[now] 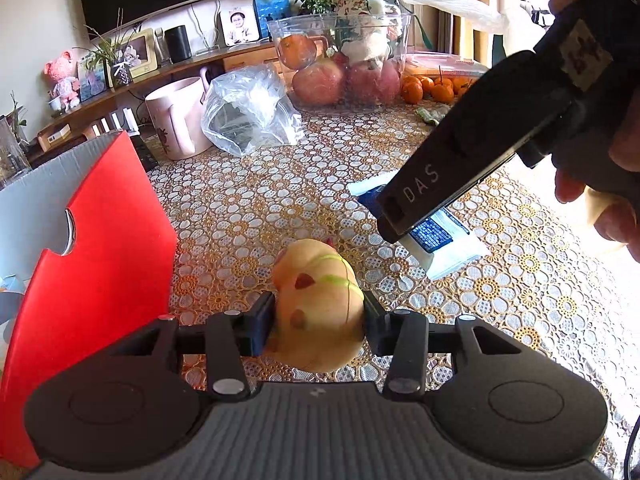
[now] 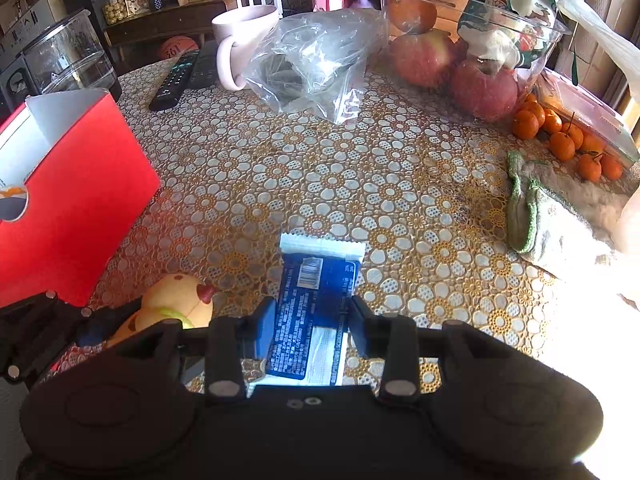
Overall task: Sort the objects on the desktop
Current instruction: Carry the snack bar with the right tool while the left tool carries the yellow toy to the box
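Note:
My left gripper [image 1: 318,312] is shut on a yellow chick toy [image 1: 318,300], with a pad pressed on each side of it, just above the floral tablecloth. The toy also shows in the right wrist view [image 2: 176,304], at the lower left. My right gripper [image 2: 312,316] is shut on a blue and white snack packet [image 2: 312,304] that lies flat on the cloth. In the left wrist view the right gripper [image 1: 400,236] comes down from the upper right onto the packet [image 1: 440,240]. A red open box [image 1: 92,272] stands left of the toy and shows in the right wrist view [image 2: 76,200] too.
At the back stand a pink mug [image 2: 240,40], a clear plastic bag [image 2: 316,64] and a clear bowl of apples [image 2: 460,52]. Small oranges [image 2: 560,136] and a green-edged cloth [image 2: 552,216] lie on the right. Remote controls [image 2: 176,80] lie at the far left.

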Demonstrator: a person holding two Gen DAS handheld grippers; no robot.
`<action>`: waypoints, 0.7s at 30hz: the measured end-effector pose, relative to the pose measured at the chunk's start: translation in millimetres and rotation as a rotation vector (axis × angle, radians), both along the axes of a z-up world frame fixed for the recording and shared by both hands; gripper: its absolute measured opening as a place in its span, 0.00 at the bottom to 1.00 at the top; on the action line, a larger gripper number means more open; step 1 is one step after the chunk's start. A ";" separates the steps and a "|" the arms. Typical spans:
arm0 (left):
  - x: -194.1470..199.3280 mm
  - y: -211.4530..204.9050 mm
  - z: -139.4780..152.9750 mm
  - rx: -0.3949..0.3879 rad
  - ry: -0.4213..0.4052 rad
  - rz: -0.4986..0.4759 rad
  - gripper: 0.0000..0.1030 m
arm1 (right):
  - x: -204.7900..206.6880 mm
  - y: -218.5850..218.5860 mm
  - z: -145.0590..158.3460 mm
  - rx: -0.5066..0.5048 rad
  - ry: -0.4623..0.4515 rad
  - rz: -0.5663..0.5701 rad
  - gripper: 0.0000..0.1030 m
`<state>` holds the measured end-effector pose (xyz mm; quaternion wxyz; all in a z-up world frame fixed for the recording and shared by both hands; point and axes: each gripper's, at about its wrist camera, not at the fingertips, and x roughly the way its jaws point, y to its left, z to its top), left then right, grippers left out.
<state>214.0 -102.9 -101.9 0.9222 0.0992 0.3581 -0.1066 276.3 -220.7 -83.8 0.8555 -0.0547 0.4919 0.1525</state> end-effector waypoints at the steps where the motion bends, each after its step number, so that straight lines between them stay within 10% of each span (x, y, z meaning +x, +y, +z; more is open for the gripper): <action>1: -2.2 -0.3 2.6 -0.005 -0.005 -0.003 0.43 | -3.9 -1.8 3.1 0.000 -0.004 -0.001 0.37; 21: -73.2 25.7 91.1 -0.093 -0.153 -0.017 0.43 | -71.4 18.6 88.2 0.023 -0.105 0.064 0.37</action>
